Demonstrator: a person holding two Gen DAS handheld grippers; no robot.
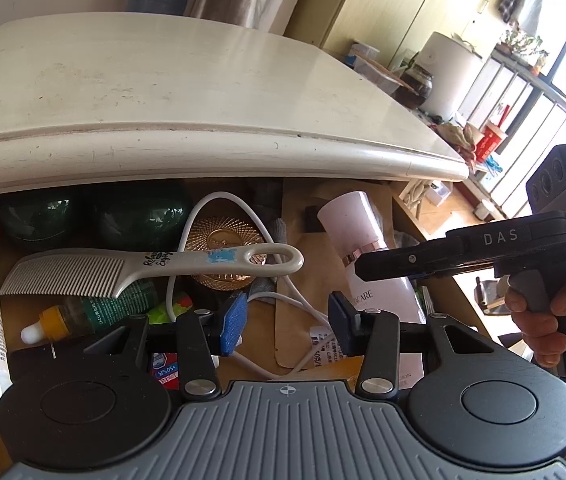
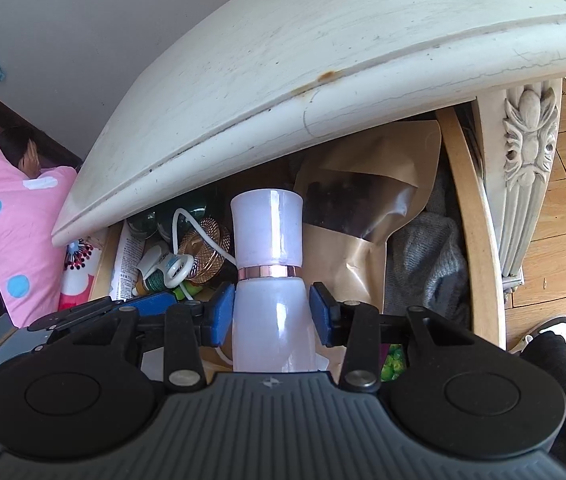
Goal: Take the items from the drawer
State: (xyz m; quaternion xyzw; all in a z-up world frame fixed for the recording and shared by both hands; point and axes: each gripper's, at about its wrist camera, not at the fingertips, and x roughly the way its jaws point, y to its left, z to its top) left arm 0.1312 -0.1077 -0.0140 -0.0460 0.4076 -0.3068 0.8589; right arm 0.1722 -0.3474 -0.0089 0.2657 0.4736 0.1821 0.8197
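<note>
Right gripper [image 2: 272, 312] clamps its 2 blue pads on a pale pink rose-gold-banded bottle [image 2: 269, 264] to lift it from the drawer [image 2: 479, 240] (left gripper [image 1: 289, 322] open, empty, ready alongside).

Open drawer [image 2: 479, 248] — cluttered, pale pink bottle [image 2: 269, 276] with rose-gold band, lying among contents

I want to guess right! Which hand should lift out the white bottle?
The right one, probably. The right gripper already has its blue pads on both sides of the white bottle, while the left gripper hangs open above the white cable.
</note>
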